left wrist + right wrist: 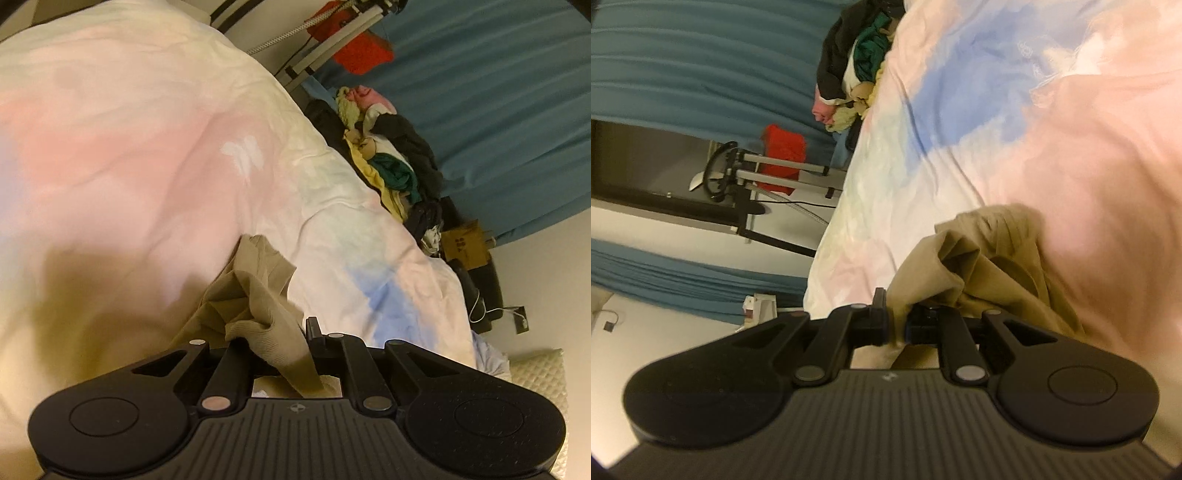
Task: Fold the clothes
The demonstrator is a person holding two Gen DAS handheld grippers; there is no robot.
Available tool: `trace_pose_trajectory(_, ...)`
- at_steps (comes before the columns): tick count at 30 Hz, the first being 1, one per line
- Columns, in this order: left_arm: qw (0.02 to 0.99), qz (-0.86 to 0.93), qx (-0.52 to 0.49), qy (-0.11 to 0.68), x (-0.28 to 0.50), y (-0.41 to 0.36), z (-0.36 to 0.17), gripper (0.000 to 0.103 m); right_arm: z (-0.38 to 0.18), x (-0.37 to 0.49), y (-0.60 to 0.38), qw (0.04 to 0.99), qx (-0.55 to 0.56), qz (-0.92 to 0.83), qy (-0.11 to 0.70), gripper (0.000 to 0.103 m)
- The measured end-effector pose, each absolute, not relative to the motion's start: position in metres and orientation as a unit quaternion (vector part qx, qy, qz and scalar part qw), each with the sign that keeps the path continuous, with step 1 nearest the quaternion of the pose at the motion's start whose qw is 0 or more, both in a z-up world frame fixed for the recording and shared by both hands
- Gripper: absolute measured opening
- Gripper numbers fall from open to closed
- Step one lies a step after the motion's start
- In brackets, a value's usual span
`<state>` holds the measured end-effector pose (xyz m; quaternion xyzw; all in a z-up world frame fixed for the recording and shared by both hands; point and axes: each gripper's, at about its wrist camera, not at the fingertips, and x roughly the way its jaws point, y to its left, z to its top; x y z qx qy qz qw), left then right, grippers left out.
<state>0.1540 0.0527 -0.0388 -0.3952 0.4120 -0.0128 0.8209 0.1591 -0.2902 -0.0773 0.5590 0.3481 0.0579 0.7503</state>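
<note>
A beige ribbed garment point(251, 295) hangs bunched over the pastel bedspread point(147, 166). My left gripper point(280, 343) is shut on one part of it, with cloth draped over the fingers. In the right wrist view the same beige garment point(982, 258) is crumpled in front of my right gripper point(895, 325), which is shut on a fold of it. The bedspread point(1034, 129) lies behind it. How the rest of the garment hangs is hidden.
A pile of mixed clothes point(388, 155) lies at the bed's far edge and also shows in the right wrist view point(857, 62). Blue curtains point(498, 110) hang behind it. A drying rack with red cloth point(779, 162) and a cardboard box point(465, 240) stand off the bed.
</note>
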Motion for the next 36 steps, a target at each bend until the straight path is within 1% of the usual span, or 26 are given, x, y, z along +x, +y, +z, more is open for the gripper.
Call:
trace_pose_trajectory(5,0.838,-0.042,-0.377,0.393,0.172,0.044,-0.059,0.011,-0.109,0.176,-0.302,0.737,0.572,0.061,0.355,0.014)
trace_pose_trajectory(8,0.845,-0.063,-0.371,0.381,0.169,0.045,-0.076,0.023,-0.121,0.174,-0.308,0.749,0.550,0.078,0.361,0.022)
trace_pose_trajectory(10,0.855,-0.079,-0.348,0.377,0.166,0.041,-0.078,0.040,-0.125,0.173,-0.312,0.741,0.561,0.096,0.357,0.026)
trace_pose_trajectory(11,0.861,-0.085,-0.331,0.376,0.164,0.038,-0.078,0.044,-0.123,0.173,-0.312,0.737,0.567,0.106,0.352,0.038)
trace_pose_trajectory(12,0.868,-0.092,-0.313,0.376,0.162,0.035,-0.076,0.052,-0.121,0.173,-0.313,0.733,0.573,0.116,0.348,0.059)
trace_pose_trajectory(13,0.874,-0.101,-0.292,0.374,0.161,0.030,-0.070,0.062,-0.116,0.172,-0.311,0.737,0.571,0.124,0.341,0.071)
trace_pose_trajectory(14,0.882,-0.111,-0.275,0.366,0.157,0.025,-0.064,0.068,-0.107,0.168,-0.308,0.748,0.560,0.133,0.331,0.083)
trace_pose_trajectory(15,0.890,-0.122,-0.261,0.353,0.152,0.021,-0.056,0.078,-0.097,0.164,-0.305,0.760,0.546,0.143,0.321,0.083)
trace_pose_trajectory(16,0.898,-0.134,-0.247,0.340,0.147,0.017,-0.049,0.083,-0.088,0.159,-0.301,0.773,0.531,0.155,0.311,0.083)
trace_pose_trajectory(19,0.909,-0.167,-0.215,0.317,0.135,0.009,-0.034,0.089,-0.063,0.140,-0.290,0.820,0.467,0.171,0.284,0.081)
trace_pose_trajectory(20,0.910,-0.169,-0.206,0.317,0.134,0.008,-0.032,0.090,-0.057,0.137,-0.286,0.832,0.445,0.173,0.281,0.073)
trace_pose_trajectory(21,0.912,-0.167,-0.197,0.319,0.133,0.006,-0.032,0.090,-0.054,0.136,-0.281,0.844,0.419,0.172,0.287,0.062)
trace_pose_trajectory(22,0.914,-0.163,-0.188,0.321,0.134,0.004,-0.033,0.090,-0.054,0.139,-0.275,0.853,0.393,0.166,0.302,0.057)
trace_pose_trajectory(23,0.916,-0.154,-0.176,0.325,0.137,0.002,-0.036,0.090,-0.055,0.143,-0.270,0.859,0.368,0.158,0.318,0.044)
trace_pose_trajectory(24,0.919,-0.146,-0.163,0.329,0.140,0.000,-0.039,0.090,-0.059,0.148,-0.266,0.865,0.348,0.148,0.330,0.034)
trace_pose_trajectory(26,0.924,-0.137,-0.126,0.335,0.149,-0.005,-0.048,0.090,-0.068,0.160,-0.259,0.875,0.312,0.128,0.349,0.032)
trace_pose_trajectory(30,0.930,-0.104,-0.059,0.347,0.168,-0.009,-0.069,0.090,-0.082,0.188,-0.242,0.902,0.229,0.095,0.353,0.031)
trace_pose_trajectory(31,0.929,-0.100,-0.053,0.353,0.173,-0.008,-0.074,0.090,-0.087,0.195,-0.239,0.907,0.216,0.092,0.350,0.031)
trace_pose_trajectory(32,0.927,-0.097,-0.048,0.359,0.177,-0.008,-0.079,0.090,-0.093,0.200,-0.237,0.910,0.205,0.088,0.348,0.029)
trace_pose_trajectory(34,0.920,-0.094,-0.049,0.378,0.185,-0.005,-0.091,0.089,-0.105,0.207,-0.234,0.914,0.191,0.083,0.348,0.028)
trace_pose_trajectory(36,0.919,-0.094,-0.053,0.380,0.188,-0.003,-0.098,0.089,-0.113,0.214,-0.232,0.913,0.186,0.084,0.353,0.028)
